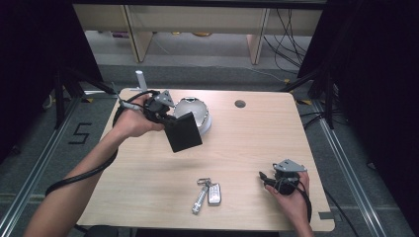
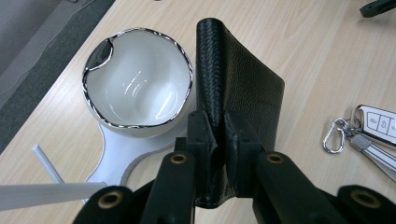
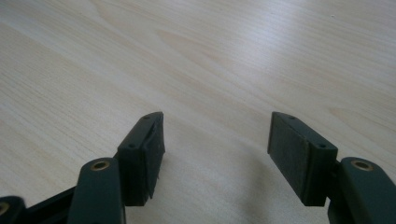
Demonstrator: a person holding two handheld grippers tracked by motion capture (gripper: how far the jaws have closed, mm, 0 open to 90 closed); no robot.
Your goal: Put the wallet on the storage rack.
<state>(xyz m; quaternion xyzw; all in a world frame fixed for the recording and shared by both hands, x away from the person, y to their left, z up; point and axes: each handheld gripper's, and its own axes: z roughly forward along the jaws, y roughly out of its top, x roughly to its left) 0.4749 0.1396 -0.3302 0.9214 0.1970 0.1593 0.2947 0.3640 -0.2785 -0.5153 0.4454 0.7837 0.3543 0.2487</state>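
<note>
I've got the black leather wallet point(image 2: 243, 84) pinched in my left gripper point(image 2: 215, 140), jaws clamped tight on its folded edge, and it hangs lifted clear of the table point(image 1: 247, 148). From the high view the wallet point(image 1: 183, 131) sits in the air just in front of the white bowl point(image 1: 195, 112), tilted, with my left gripper point(image 1: 165, 116) above it. Looking along the jaws, the bowl point(image 2: 137, 86) is right beside the wallet's spine, standing on its flat white base, shiny rim and empty inside.

So I judge this as the carry step: the wallet is picked up and I'm hovering by the bowl, not yet over it. The next move, as I read it, calls for swinging the wallet across until it's above the bowl's opening, lowering it, then letting the jaws go. The wallet looks about as broad as the bowl's mouth, so I'd want it angled in edge first or it may perch on the rim.

My right gripper point(image 1: 269, 178) rests low near the table's right front edge, jaws spread wide with nothing between them, bare wood under the pads point(image 3: 292, 149). The car key with its carabiner point(image 1: 207, 193) lies on the table between my two hands, near the front edge, untouched and well apart from the bowl.
</note>
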